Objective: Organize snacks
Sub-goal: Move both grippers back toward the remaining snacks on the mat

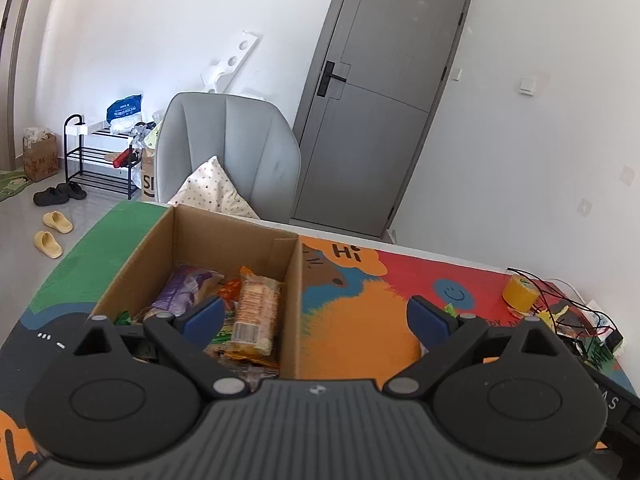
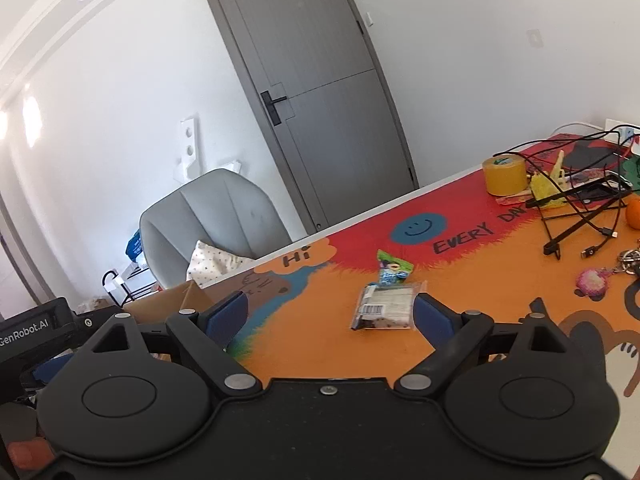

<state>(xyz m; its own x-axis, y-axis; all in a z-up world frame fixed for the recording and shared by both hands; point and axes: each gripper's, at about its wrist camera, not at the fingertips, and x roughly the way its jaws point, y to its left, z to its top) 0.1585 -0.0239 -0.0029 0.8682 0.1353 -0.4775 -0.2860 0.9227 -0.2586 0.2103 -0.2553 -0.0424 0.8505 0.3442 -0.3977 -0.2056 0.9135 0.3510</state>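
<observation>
A cardboard box (image 1: 294,280) stands on the colourful table mat and holds several snack packets, among them an orange biscuit pack (image 1: 256,312) and a purple packet (image 1: 180,292). My left gripper (image 1: 316,314) is open and empty, over the box's right wall. In the right wrist view, a clear snack packet with a barcode (image 2: 384,306) and a small green and blue packet (image 2: 394,270) lie on the orange mat. My right gripper (image 2: 330,312) is open and empty, just short of the clear packet. The box corner (image 2: 188,294) shows at its left.
A yellow tape roll (image 2: 504,174), black cables on a stand (image 2: 576,204), keys with a pink charm (image 2: 592,282) and an orange fruit (image 2: 634,212) crowd the table's right end. A grey chair with a pillow (image 1: 228,152) stands behind the table, by a grey door (image 1: 372,120).
</observation>
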